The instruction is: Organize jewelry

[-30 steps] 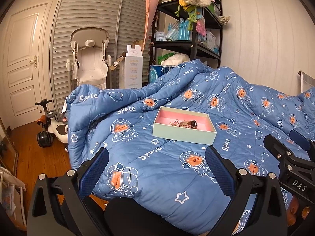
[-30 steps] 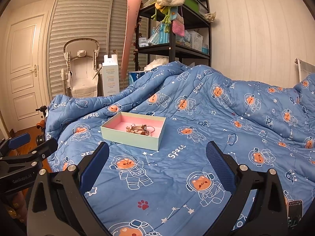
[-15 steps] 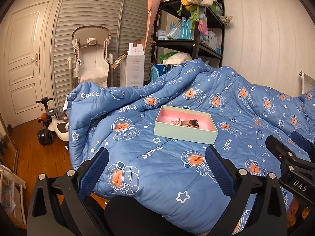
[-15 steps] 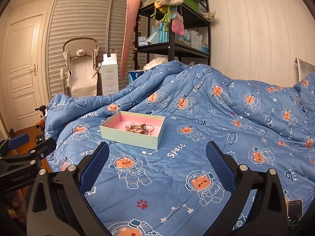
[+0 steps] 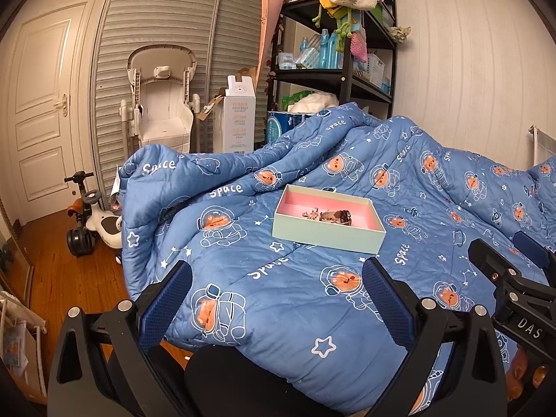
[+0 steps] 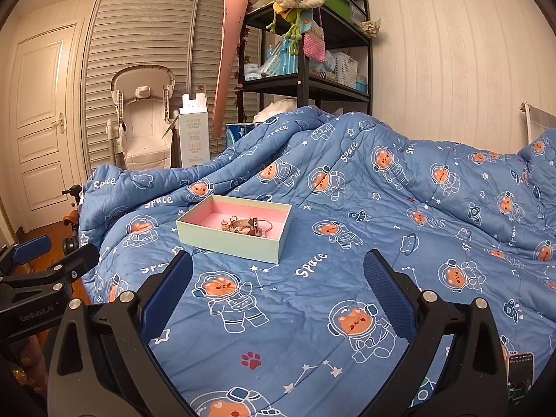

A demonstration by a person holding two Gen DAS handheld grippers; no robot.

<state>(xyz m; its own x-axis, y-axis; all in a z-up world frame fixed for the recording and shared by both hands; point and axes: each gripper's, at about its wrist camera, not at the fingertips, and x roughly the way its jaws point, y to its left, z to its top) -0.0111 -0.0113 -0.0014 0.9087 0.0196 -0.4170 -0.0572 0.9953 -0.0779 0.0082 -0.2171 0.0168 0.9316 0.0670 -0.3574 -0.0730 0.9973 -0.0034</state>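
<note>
A pale green box with a pink inside (image 5: 328,232) lies on a blue space-print quilt (image 5: 312,295); it also shows in the right wrist view (image 6: 229,239). A small pile of jewelry (image 5: 330,215) lies inside it, also seen from the right (image 6: 245,226). My left gripper (image 5: 276,299) is open and empty, well short of the box. My right gripper (image 6: 278,292) is open and empty, near the box's front right corner. The right gripper's side shows in the left wrist view (image 5: 510,278), the left gripper's in the right wrist view (image 6: 45,274).
A black shelf unit (image 5: 333,76) with bottles and knitted toys stands behind the bed. A white high chair (image 5: 163,111), a tall white carton (image 5: 238,118) and a ride-on toy (image 5: 90,215) stand on the wooden floor (image 5: 62,271) at left. A white door (image 5: 38,104) is far left.
Both grippers drifted slightly; the box sits a touch higher in the left view and a bit left and higher in the right view. Jaws stay open.
</note>
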